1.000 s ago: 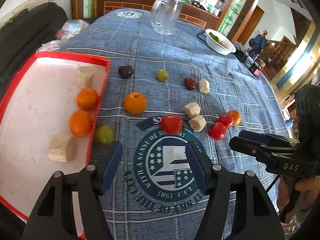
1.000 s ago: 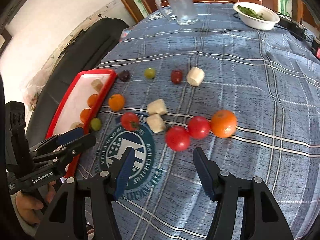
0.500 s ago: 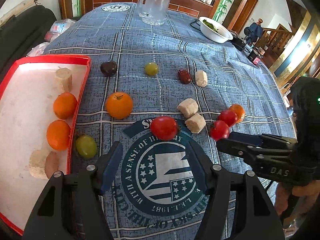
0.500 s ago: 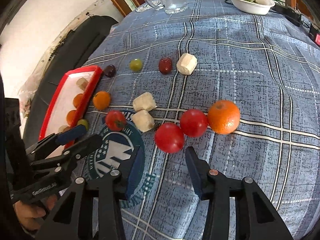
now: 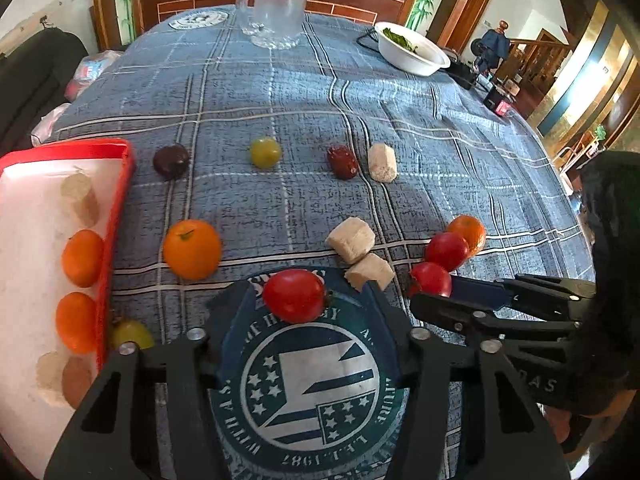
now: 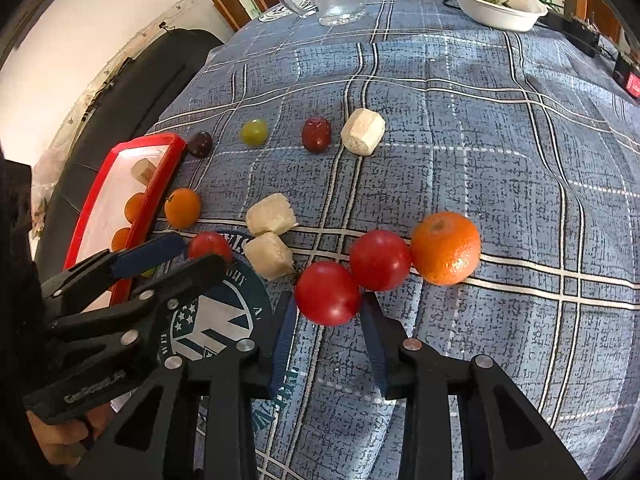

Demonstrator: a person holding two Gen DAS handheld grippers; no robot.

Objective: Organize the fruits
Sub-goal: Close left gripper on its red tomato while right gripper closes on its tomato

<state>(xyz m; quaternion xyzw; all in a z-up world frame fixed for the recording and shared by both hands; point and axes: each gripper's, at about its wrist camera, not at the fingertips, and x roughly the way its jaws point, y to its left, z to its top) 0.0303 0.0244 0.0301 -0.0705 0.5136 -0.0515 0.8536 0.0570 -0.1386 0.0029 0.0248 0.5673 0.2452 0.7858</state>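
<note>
Left hand-held gripper [image 5: 306, 300]: pointed steeply down at the desk [image 5: 440, 152], jaws just narrowing around a red tomato [image 5: 294, 295] that lies on the round emblem of the blue checked cloth. Both blue pads flank the fruit; a gap shows on each side, so not yet gripping.

Right hand-held gripper [image 6: 329, 305]: likewise angled down, jaws just closing on a second red tomato [image 6: 328, 293]. The pads sit hard against its two sides, touching or on the point of touching; judged a grip just being made, fruit not lifted.

Beside the second tomato: a third tomato [image 6: 380, 260] touching it, then an orange [image 6: 446, 247] touching that.

Loose on the cloth: two pale blocks [image 5: 360, 256] side by side, a small orange [image 5: 192, 249], a green fruit [image 5: 265, 152], a dark red fruit [image 5: 342, 162] just beside another pale block [image 5: 383, 162], a dark plum-coloured fruit [image 5: 171, 161] near the tray corner, a green fruit [image 5: 130, 334] against the tray's edge.

Red tray [image 5: 116, 216], at the left: holds two oranges and pale pieces.

Step in hand: a two-handed pick-up, one tomato each.

Next move calls for: closing fully without squashing, a straight lift so the neighbouring tomato and orange are not rolled, then carriage left to the tray.
</note>
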